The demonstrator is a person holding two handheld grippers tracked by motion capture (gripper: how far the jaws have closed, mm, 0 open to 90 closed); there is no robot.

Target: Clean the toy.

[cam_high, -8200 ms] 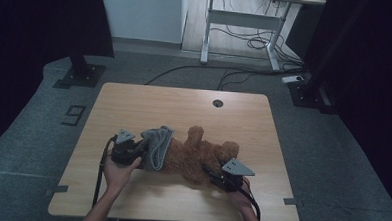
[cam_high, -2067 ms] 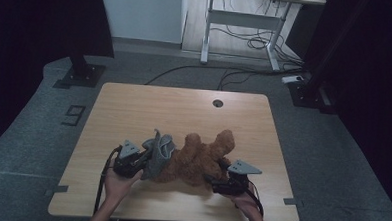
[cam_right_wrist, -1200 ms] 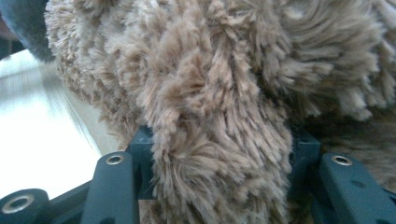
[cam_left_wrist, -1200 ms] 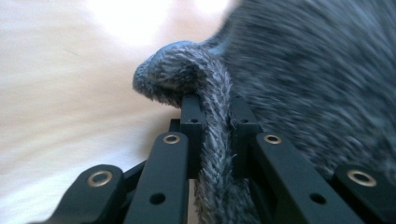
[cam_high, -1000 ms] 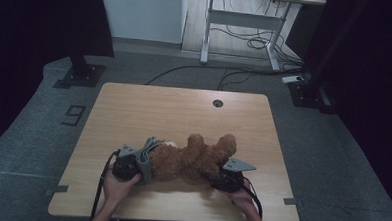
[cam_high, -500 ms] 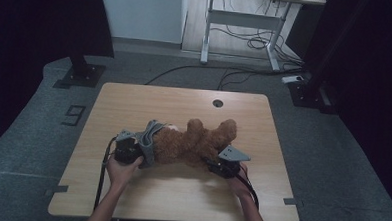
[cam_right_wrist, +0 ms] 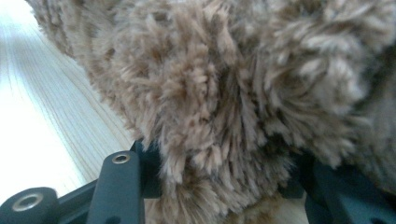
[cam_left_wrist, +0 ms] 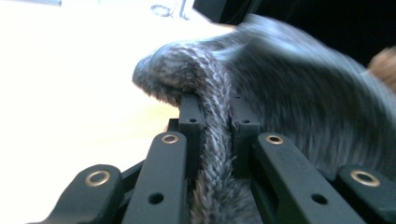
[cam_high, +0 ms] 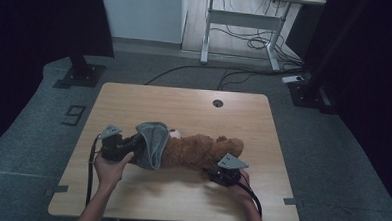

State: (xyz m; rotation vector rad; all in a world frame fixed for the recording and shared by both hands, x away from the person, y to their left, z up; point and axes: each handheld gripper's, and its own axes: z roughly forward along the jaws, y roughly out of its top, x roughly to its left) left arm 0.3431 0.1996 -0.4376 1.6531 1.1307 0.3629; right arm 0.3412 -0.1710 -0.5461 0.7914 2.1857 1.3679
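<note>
A brown plush bear [cam_high: 202, 151] lies stretched across the near half of the wooden table [cam_high: 184, 105]. A grey knitted garment [cam_high: 152, 143] covers its left end. My left gripper [cam_high: 138, 147] is lifted a little off the table, shut on the garment's thick ribbed hem [cam_left_wrist: 212, 140]; the left gripper [cam_left_wrist: 217, 109] has the hem squeezed between its pads. At the bear's lower right, my right gripper [cam_high: 212, 172] holds brown fur. The bear [cam_right_wrist: 233, 84] bulges between the wide-set jaws of the right gripper [cam_right_wrist: 224, 163], which have just been opening with the fur still pressed between them.
A round cable hole [cam_high: 218, 103] sits near the table's far edge. Cables trail from both grippers toward the front edge. Beyond the table stand a white desk frame [cam_high: 243, 22] and floor cables. A dark stand base [cam_high: 80, 73] is at the far left.
The left gripper has risen and drawn the grey garment up and leftward over the bear. The bear has shifted away from the front edge and now lies lengthwise. The right gripper has barely moved.
</note>
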